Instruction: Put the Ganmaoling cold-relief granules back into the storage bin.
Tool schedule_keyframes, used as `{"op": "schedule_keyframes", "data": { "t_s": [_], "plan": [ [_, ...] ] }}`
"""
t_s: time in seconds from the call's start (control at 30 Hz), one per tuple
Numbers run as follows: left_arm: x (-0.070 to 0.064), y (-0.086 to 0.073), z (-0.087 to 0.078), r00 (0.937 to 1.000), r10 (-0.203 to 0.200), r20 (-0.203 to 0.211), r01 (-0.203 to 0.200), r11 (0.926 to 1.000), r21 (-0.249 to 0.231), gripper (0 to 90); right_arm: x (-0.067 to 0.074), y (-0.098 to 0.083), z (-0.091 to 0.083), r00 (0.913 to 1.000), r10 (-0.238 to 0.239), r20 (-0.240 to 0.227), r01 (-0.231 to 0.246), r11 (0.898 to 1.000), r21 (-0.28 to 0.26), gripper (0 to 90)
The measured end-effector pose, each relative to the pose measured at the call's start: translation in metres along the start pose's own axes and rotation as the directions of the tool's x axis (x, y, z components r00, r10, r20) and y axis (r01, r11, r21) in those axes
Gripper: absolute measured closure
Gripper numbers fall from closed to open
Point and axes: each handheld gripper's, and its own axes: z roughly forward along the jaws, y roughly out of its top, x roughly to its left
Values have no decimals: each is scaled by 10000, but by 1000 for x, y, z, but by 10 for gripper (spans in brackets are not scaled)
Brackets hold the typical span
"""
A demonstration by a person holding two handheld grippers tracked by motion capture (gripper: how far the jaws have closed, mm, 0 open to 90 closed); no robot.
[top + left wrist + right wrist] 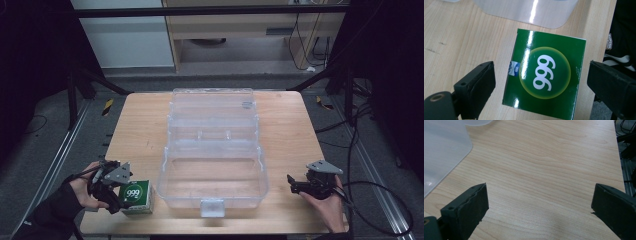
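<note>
A green box (136, 195) marked 999 stands on the wooden table (295, 130) at its front left corner. My left gripper (116, 196) hovers over the box, held by a hand. In the left gripper view the box (546, 75) lies between the two black jaws, which stand apart on either side without touching it; my left gripper (541, 82) is open. A clear plastic bin (212, 172) with its lid swung back sits in the table's middle. My right gripper (295, 184) rests near the front right edge, open over bare wood (541, 202).
The clear bin's rounded corner (444, 152) lies left of the right gripper. Black cables (370, 195) trail off the table's right side. Metal rails (60, 155) and dark floor flank the table. A pale cabinet (240, 25) stands beyond the far edge.
</note>
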Motion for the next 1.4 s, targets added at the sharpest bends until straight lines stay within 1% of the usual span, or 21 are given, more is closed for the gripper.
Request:
{"op": "schedule_keyframes", "data": {
  "t_s": [0.03,0.07,0.13,0.17,0.23,0.33,0.4,0.63,0.7,0.77,0.9,1.0,1.1,1.2,1.27,1.4],
  "plan": [
    [0,0,0,10000,0,0,0,10000,0,70,0,0,0,10000,0,0,0,10000,0,13],
    [0,0,3,9999,95,55,-95,9999,109,69,1,0,0,10000,-35,-4,35,10000,79,12],
    [-1,0,5,9999,90,75,-91,9998,156,66,1,0,1,9999,-106,-7,106,9999,90,12],
    [-1,0,8,9998,163,151,-166,9996,227,65,1,0,1,10000,-79,-41,80,9999,144,11],
    [-2,-1,11,9996,174,221,-181,9993,317,65,1,-1,2,9999,-125,-49,126,9998,158,11],
    [-2,-2,13,9993,213,297,-223,9992,333,69,2,-1,3,9998,-165,-86,166,9997,162,9],
    [-1,-2,15,9994,254,254,-266,9984,497,69,2,-1,3,9998,-165,-110,167,9996,217,8],
    [2,0,24,9983,407,426,-433,9972,608,69,3,-2,4,9996,-253,-161,258,9991,338,6],
    [3,-1,29,9978,384,545,-420,9969,664,69,3,-2,5,9994,-301,-149,307,9988,377,6],
    [4,-2,31,9975,380,592,-420,9968,686,69,3,-2,5,9994,-300,-166,307,9988,390,6],
    [5,-5,41,9964,244,810,-305,9967,747,70,4,-2,6,9991,-389,-194,397,9983,423,6],
    [7,-7,43,9955,238,913,-303,9971,704,77,5,-2,6,9990,-390,-235,401,9979,500,7],
    [6,-7,43,9953,231,937,-294,9973,674,92,5,-2,7,9984,-506,-263,518,9975,477,7],
    [6,-7,42,9954,214,935,-280,9972,694,108,5,-2,7,9984,-506,-258,519,9972,542,7],
    [7,-7,40,9952,111,974,-189,9966,798,129,5,-2,7,9983,-512,-280,527,9971,551,7],
    [6,-7,39,9944,-125,1045,32,9960,888,138,5,-2,7,9983,-501,-281,516,9971,557,8]
  ]
}}
